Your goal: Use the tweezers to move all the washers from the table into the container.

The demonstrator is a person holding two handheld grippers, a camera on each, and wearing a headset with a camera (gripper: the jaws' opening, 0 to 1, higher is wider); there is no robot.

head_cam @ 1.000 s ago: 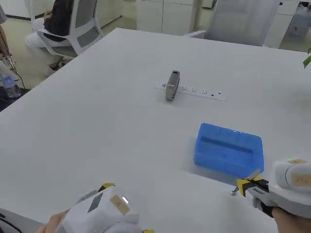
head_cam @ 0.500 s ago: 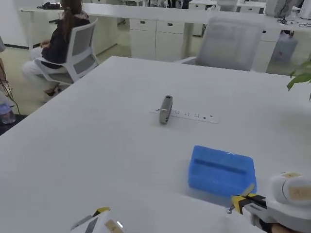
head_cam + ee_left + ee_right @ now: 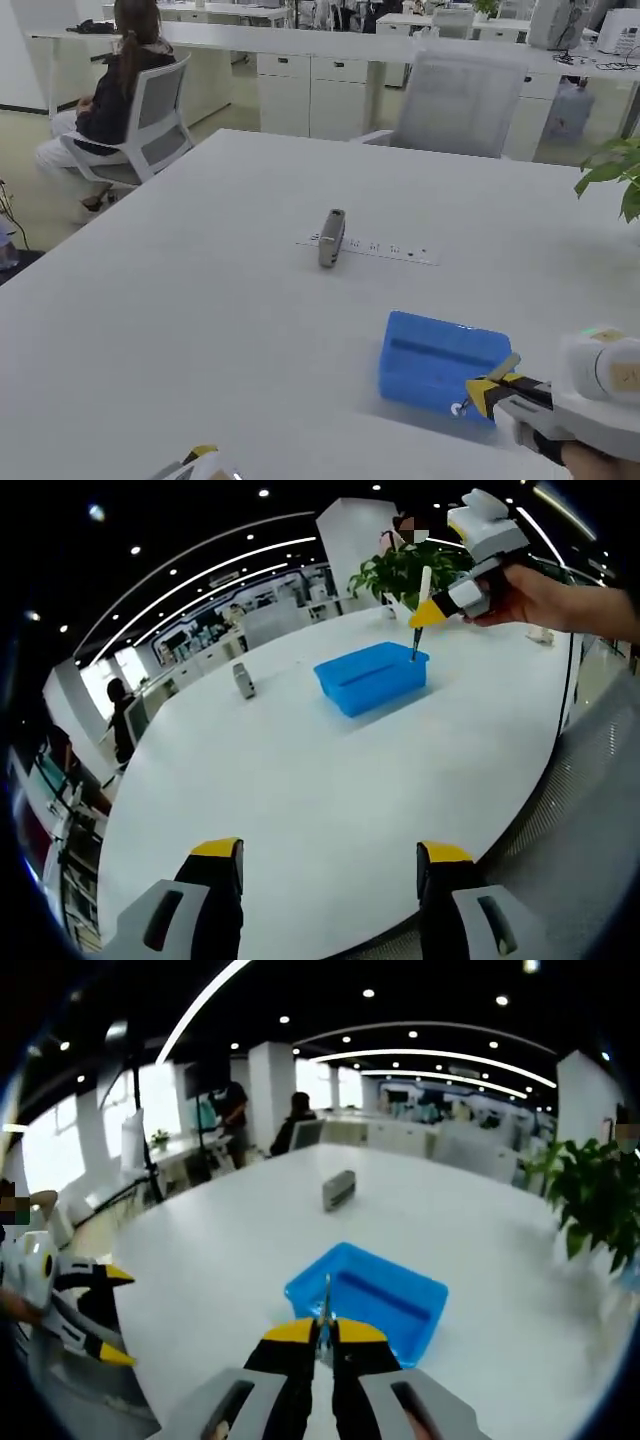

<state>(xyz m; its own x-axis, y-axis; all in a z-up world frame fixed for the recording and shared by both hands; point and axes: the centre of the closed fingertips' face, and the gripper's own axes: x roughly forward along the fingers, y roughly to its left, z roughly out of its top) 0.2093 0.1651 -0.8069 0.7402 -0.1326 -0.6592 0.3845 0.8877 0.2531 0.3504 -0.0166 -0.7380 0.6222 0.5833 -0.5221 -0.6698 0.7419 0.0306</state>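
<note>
Our right gripper has its jaws squeezed together on the thin tweezers, which stick straight out from between them. The tip hangs just over the near edge of the blue container on the white surface. Our left gripper is low, well apart from the container, with its jaws wide and nothing between them.
</note>
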